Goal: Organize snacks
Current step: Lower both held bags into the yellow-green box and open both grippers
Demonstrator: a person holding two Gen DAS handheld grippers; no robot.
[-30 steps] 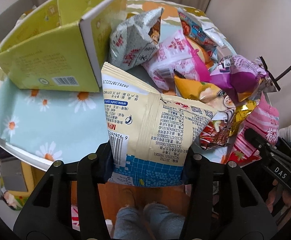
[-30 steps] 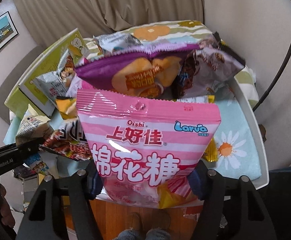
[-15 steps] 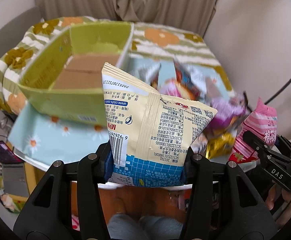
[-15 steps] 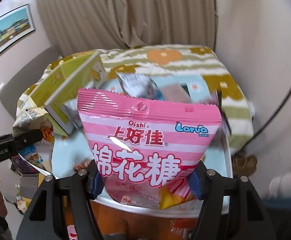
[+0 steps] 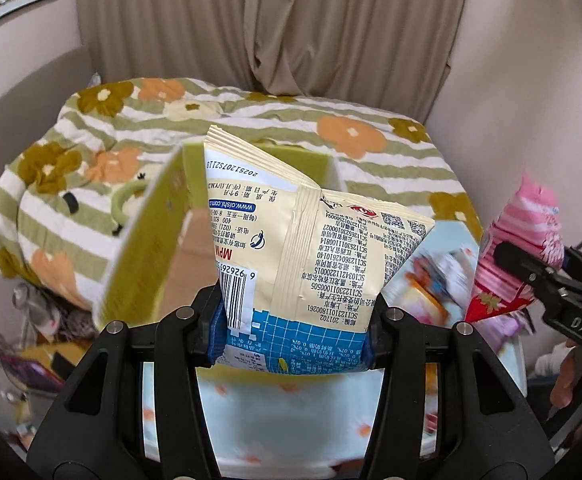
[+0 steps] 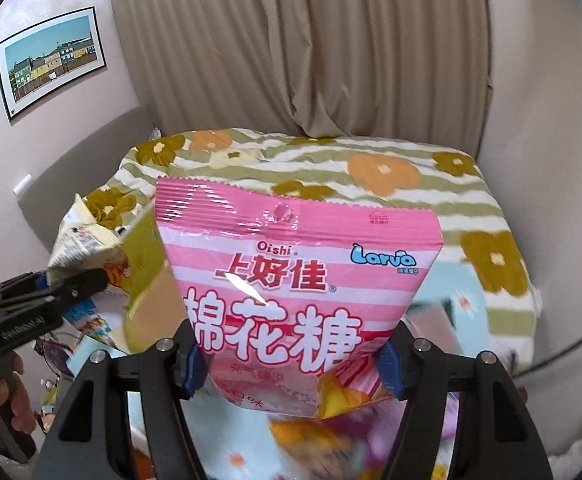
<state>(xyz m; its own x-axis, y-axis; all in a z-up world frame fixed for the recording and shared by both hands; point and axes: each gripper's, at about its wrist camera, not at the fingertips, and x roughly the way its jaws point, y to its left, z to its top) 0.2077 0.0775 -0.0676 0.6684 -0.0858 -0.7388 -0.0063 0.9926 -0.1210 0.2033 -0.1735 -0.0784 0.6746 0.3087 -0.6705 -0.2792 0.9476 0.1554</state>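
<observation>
My left gripper (image 5: 291,340) is shut on a cream snack bag (image 5: 311,248) with a blue bottom, held upright in front of and above an open green cardboard box (image 5: 147,248). My right gripper (image 6: 291,364) is shut on a pink Oishi marshmallow bag (image 6: 291,280), held raised above the table. The pink bag also shows at the right of the left wrist view (image 5: 523,240). The cream bag shows at the left of the right wrist view (image 6: 87,244). The box shows behind the pink bag (image 6: 147,280). Blurred snack packs (image 5: 431,280) lie on the table.
The table has a light blue daisy cloth (image 5: 291,420). A bed with a green striped flower blanket (image 5: 251,116) lies behind it. Curtains (image 6: 311,40) and walls close off the back. Clutter (image 5: 31,340) lies on the floor at the left.
Both grippers have risen and tilted up with their bags, so the table and snack pile dropped low in view. The box's open inside now faces my left gripper.
</observation>
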